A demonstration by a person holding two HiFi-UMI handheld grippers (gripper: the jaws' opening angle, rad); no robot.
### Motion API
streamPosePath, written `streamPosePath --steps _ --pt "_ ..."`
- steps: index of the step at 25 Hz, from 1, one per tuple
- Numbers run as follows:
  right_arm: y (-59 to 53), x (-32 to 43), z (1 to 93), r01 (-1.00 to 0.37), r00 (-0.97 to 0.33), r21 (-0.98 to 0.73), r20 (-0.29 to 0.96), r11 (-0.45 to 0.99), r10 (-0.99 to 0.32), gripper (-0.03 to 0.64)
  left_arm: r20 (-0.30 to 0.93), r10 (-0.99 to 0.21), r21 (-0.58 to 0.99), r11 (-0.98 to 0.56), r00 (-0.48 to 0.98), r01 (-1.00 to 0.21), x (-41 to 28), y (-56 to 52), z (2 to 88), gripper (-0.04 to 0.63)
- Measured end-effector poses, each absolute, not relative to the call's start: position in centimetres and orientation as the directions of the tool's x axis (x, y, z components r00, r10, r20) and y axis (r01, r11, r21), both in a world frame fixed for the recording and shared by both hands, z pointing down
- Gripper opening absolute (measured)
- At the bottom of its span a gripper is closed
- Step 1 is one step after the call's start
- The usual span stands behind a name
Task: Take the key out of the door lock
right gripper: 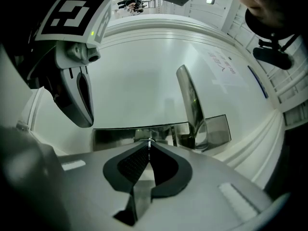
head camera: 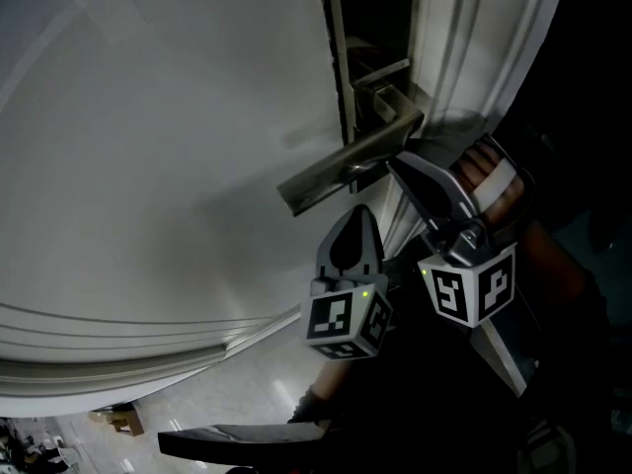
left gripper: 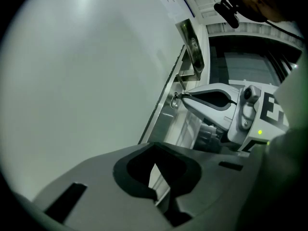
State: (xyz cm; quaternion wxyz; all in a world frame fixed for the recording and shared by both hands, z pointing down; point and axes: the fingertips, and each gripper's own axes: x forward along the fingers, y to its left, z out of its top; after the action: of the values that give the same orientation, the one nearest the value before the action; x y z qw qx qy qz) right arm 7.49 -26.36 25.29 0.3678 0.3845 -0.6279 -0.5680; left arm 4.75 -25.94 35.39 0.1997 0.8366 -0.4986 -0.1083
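A white door (head camera: pixel 148 117) carries a metal lever handle (head camera: pixel 346 161) on a steel lock plate (right gripper: pixel 115 137). Just below the handle, my right gripper (head camera: pixel 393 162) has its tips pressed to the lock. In the right gripper view its jaws (right gripper: pixel 149 146) are shut on a thin metal sliver, the key (right gripper: pixel 149 141), which pokes out at the plate. The left gripper view shows the same tip (left gripper: pixel 183 96) at the keyhole (left gripper: pixel 175 100). My left gripper (head camera: pixel 357 211) hangs a little lower and to the left, shut and empty, off the door.
The door frame and its white mouldings (head camera: pixel 474 47) run along the right of the lock. A person's hand (head camera: pixel 489 176) holds the right gripper. Far below, a floor with a small cardboard box (head camera: pixel 123 420) shows.
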Motion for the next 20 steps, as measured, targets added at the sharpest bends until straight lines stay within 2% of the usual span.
streamPosePath --steps 10,20 --pt "-26.2 7.6 25.5 0.017 -0.436 1.0 0.02 0.014 -0.9 0.011 0.01 -0.884 0.429 -0.418 0.468 -0.8 3.8 -25.9 35.3 0.0" --pt "-25.4 7.9 25.5 0.005 -0.431 0.999 0.031 0.032 -0.902 0.011 -0.001 -0.865 0.427 -0.454 0.502 -0.782 5.2 -25.4 34.5 0.0"
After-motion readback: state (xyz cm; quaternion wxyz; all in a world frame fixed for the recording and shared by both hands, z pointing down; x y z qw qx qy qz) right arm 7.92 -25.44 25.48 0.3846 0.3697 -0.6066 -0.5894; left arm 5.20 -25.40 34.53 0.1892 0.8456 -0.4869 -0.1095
